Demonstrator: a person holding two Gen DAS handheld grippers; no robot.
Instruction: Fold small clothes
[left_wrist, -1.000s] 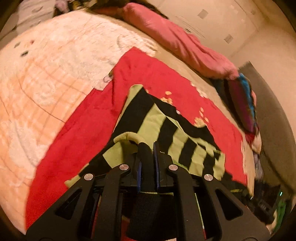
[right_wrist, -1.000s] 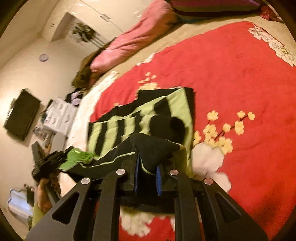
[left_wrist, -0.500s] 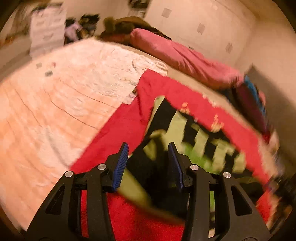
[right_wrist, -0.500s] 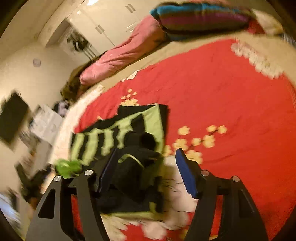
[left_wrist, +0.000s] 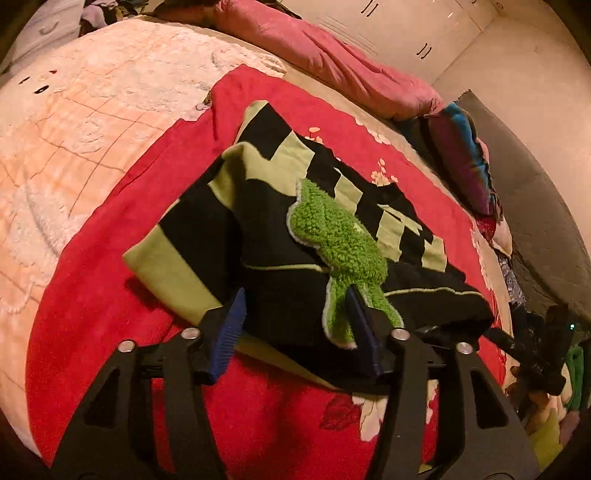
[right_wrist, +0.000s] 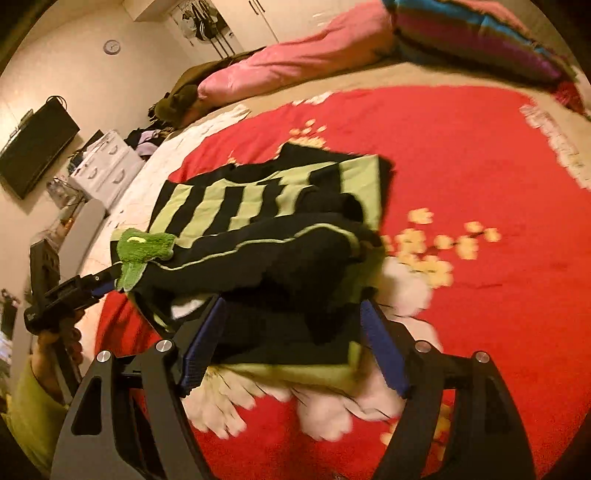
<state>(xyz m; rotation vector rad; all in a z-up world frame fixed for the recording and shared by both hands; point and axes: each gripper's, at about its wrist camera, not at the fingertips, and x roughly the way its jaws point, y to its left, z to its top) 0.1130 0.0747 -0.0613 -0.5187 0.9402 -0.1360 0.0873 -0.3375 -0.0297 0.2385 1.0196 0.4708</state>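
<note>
the left gripper sits at the lower middle of the left wrist view with its two blue-padded fingers spread wide apart. nothing is pinched between them; the near edge of the sweater lies in the gap, and the fuzzy green patch on the sweater hangs over the right-hand finger and touches it.

the sweater is black with light green stripes. it lies folded over itself in the centre of the frame, on the red blanket with flower prints. to the left of the red blanket there is a pale peach blanket, and along the upper edge a pink quilt is rolled up. a striped pillow is at the right.

in the right wrist view the right gripper is also wide open, at the lower middle of the frame, and it holds nothing. the folded sweater lies just in front of its fingers, in the centre, on the red blanket. the green patch is at the left end of the sweater, and the left gripper is just beside it at the left edge. a dark screen hangs on the wall at the upper left.
</note>
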